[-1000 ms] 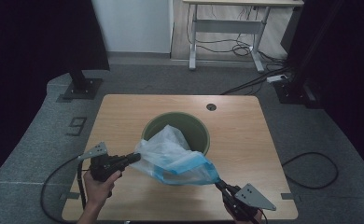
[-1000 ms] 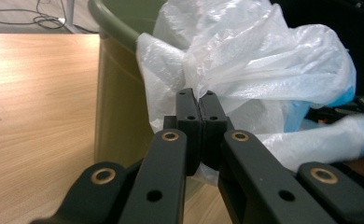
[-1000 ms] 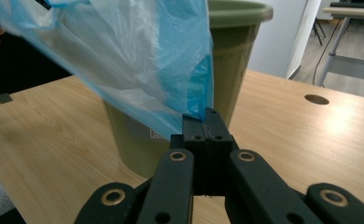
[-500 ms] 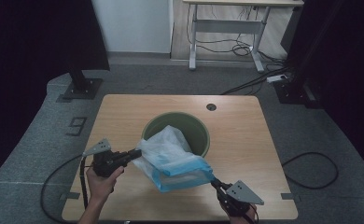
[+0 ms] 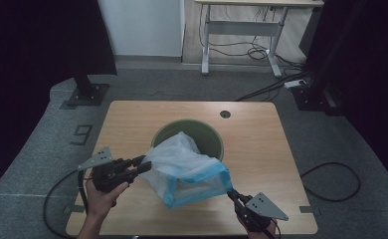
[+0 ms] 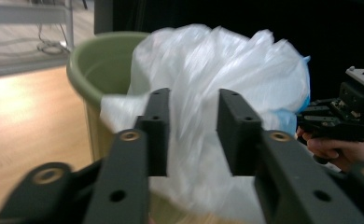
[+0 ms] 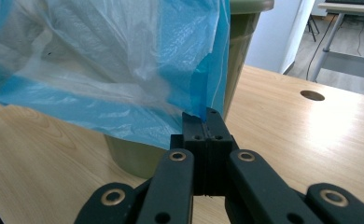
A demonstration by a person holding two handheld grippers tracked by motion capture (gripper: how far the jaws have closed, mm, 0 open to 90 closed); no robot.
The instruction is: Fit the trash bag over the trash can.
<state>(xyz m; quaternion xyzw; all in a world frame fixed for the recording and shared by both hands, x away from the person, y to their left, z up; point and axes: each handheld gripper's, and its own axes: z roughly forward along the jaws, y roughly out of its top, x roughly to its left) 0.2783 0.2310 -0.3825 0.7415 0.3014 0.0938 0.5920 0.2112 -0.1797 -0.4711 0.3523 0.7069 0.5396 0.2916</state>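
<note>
High view: the left hand-held gripper (image 5: 141,167) had just been opening, its jaws apart with the plastic bag (image 5: 187,169) between them, unpinched. That bag hung over the green bin (image 5: 209,138) on the tabletop (image 5: 261,149). The right hand-held gripper (image 5: 233,194) was clenched on its blue edge.

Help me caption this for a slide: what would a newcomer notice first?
A crumpled clear plastic bag with a blue rim, stretched over the near side of a green bin mid-table. The right tongs pinch its blue corner shut, while the left tongs, jaws just opening, straddle its other side.
</note>
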